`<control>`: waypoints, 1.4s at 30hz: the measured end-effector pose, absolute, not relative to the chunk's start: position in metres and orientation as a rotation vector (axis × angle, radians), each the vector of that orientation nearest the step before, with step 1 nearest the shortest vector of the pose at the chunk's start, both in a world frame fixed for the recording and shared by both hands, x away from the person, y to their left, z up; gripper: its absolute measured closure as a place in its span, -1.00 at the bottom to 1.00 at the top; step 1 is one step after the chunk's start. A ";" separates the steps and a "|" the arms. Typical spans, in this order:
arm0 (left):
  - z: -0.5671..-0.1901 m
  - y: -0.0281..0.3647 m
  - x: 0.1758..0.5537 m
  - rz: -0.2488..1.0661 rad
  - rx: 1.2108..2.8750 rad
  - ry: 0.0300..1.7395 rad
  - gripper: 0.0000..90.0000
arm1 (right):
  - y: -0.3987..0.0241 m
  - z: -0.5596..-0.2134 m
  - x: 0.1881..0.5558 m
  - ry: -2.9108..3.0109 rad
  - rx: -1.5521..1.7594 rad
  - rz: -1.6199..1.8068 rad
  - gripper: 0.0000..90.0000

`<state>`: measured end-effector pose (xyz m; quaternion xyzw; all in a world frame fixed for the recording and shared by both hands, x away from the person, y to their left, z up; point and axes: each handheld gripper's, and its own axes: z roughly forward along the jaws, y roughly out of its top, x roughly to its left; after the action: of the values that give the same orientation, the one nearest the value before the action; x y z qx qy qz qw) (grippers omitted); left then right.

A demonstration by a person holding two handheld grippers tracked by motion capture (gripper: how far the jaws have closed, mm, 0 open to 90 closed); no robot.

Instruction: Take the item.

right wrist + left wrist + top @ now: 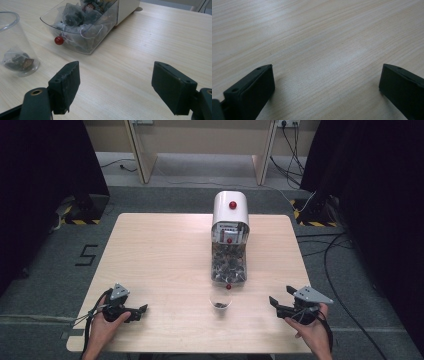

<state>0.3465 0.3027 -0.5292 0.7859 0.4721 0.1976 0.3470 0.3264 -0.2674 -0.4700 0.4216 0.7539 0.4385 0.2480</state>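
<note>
Both grippers rest low at the near table edge, well apart from the work. Left gripper (142, 310): jaws apart, bare wood between them. Right gripper (274, 301): jaws apart, nothing held. Clear cup (220, 301) stands between them, one tea bag (18, 62) inside, its rim cut off in the right gripper view. Dispenser (230, 215) tray (82, 47) behind; bag count indistinct.

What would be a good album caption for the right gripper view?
Open right gripper facing a clear cup holding one tea bag, beside a dispenser drawer full of tea bags.
</note>
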 end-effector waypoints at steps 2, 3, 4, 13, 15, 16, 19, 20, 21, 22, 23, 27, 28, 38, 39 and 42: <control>-0.529 0.303 0.347 0.513 2.040 1.224 -1.00 | -0.268 -0.471 0.325 2.055 1.147 1.194 -0.47; -0.529 0.303 0.347 0.512 2.040 1.224 -1.00 | -0.268 -0.471 0.324 2.053 1.148 1.194 -0.47; -0.529 0.303 0.347 0.513 2.038 1.225 -1.00 | -0.269 -0.472 0.323 2.048 1.147 1.193 -0.48; -0.529 0.303 0.347 0.512 2.040 1.224 -1.00 | -0.270 -0.483 0.319 2.061 1.166 1.163 -0.49; -0.529 0.303 0.347 0.513 2.039 1.225 -1.00 | -0.270 -0.485 0.319 2.068 1.173 1.155 -0.49; -0.529 0.303 0.347 0.512 2.040 1.224 -1.00 | -0.270 -0.487 0.319 2.071 1.169 1.149 -0.49; -0.529 0.303 0.347 0.512 2.039 1.225 -1.00 | -0.271 -0.489 0.318 2.079 1.177 1.143 -0.49; -0.529 0.303 0.347 0.513 2.038 1.225 -1.00 | -0.271 -0.491 0.318 2.079 1.180 1.142 -0.49; -0.529 0.303 0.347 0.513 2.038 1.225 -1.00 | -0.271 -0.492 0.317 2.081 1.187 1.138 -0.49; -0.529 0.303 0.347 0.513 2.040 1.224 -1.00 | -0.272 -0.493 0.317 2.084 1.187 1.135 -0.49; -0.529 0.303 0.347 0.512 2.040 1.224 -1.00 | -0.272 -0.494 0.316 2.085 1.190 1.134 -0.49; -0.529 0.303 0.347 0.513 2.040 1.224 -1.00 | -0.274 -0.497 0.314 2.082 1.205 1.128 -0.49; -0.529 0.303 0.347 0.513 2.038 1.225 -1.00 | -0.274 -0.498 0.313 2.084 1.209 1.129 -0.49; -0.529 0.303 0.347 0.513 2.040 1.224 -1.00 | -0.274 -0.507 0.304 2.095 1.225 1.105 -0.49; -0.529 0.303 0.347 0.513 2.038 1.225 -1.00 | -0.273 -0.508 0.303 2.097 1.221 1.105 -0.49; -0.529 0.303 0.347 0.513 2.040 1.224 -1.00 | -0.273 -0.509 0.301 2.094 1.232 1.099 -0.48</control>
<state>0.3465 0.3027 -0.5292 0.7862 0.4719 0.1976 0.3466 0.3005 -0.2731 -0.5089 0.4490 0.7634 0.4004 0.2352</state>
